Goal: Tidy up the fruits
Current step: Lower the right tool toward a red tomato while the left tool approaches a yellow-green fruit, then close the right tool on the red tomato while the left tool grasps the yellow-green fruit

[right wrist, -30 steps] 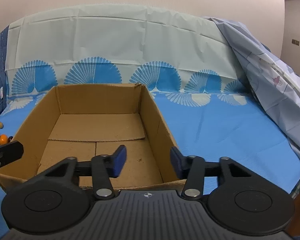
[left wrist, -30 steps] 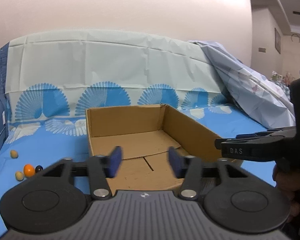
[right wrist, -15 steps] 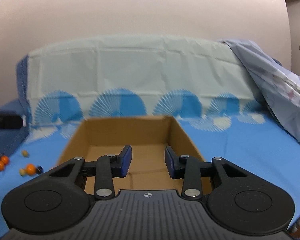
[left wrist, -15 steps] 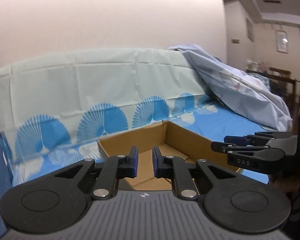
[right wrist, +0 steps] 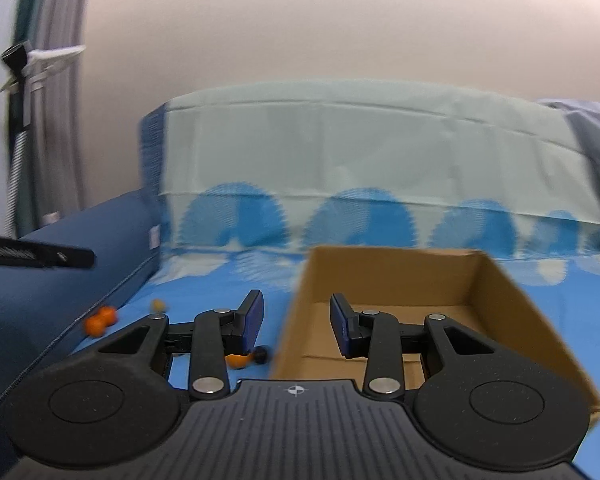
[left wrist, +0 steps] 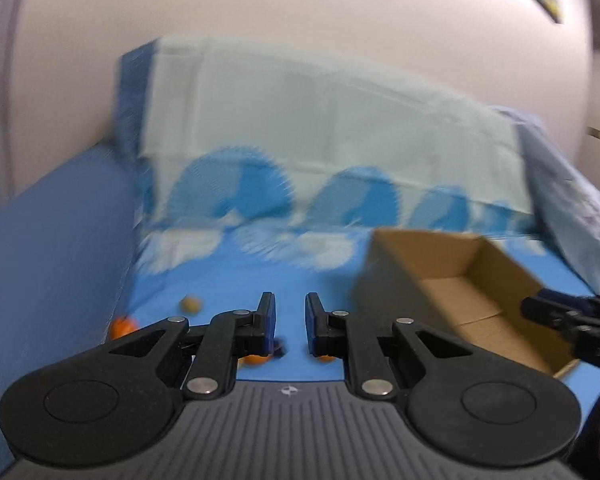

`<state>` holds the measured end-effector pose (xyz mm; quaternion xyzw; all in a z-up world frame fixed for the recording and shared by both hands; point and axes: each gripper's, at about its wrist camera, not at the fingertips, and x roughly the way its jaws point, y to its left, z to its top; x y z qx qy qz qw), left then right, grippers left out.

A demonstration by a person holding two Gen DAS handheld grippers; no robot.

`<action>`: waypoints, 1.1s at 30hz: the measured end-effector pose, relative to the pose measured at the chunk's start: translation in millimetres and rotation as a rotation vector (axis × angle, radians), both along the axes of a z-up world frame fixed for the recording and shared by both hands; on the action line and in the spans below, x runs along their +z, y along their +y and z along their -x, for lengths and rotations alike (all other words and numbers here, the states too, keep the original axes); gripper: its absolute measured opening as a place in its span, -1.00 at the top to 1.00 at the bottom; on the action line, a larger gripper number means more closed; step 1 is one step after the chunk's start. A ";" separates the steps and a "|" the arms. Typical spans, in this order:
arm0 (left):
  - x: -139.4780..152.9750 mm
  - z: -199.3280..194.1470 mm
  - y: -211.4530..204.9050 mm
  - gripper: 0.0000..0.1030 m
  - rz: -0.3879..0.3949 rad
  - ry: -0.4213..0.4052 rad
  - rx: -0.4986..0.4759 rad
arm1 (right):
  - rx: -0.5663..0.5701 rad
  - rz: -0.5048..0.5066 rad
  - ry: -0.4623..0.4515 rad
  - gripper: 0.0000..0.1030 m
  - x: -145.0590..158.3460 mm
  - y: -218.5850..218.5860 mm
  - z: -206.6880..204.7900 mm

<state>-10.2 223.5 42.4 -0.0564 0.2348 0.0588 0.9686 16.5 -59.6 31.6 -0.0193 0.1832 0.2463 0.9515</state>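
Observation:
An empty open cardboard box sits on the blue sheet. Small fruits lie to its left: orange ones, a yellowish one, an orange one and a dark one partly hidden behind my fingers. My left gripper is open with a narrow gap, empty, above the fruits. My right gripper is open and empty at the box's near left corner. The right gripper's fingers show at the right of the left wrist view.
A blue padded side borders the sheet on the left. A pale cloth with blue fan prints covers the back. A bunched light blanket lies at the right. The left view is blurred.
Both views have swung left, bringing the fruits into view and the box to the right. The left jaws have opened a little; the right jaws have widened.

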 end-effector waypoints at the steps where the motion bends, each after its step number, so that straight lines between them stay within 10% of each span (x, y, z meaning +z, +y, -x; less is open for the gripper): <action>1: -9.9 0.9 8.1 0.67 0.011 0.020 0.024 | 0.028 0.002 0.009 0.25 -2.2 8.0 0.4; 11: -50.5 -18.8 43.0 0.67 0.084 0.165 0.127 | 0.182 0.111 0.165 0.25 -41.6 83.2 -21.6; 18: -80.8 -51.0 49.7 0.65 0.080 0.234 0.140 | 0.168 0.173 0.226 -0.14 -67.9 117.4 -42.1; 24: -101.7 -74.4 48.6 0.04 0.079 0.236 0.126 | 0.101 0.204 0.315 -0.14 -100.3 132.2 -69.6; 33: -136.7 -107.4 47.1 0.02 0.012 0.314 0.140 | 0.083 0.235 0.388 -0.13 -127.7 144.6 -88.0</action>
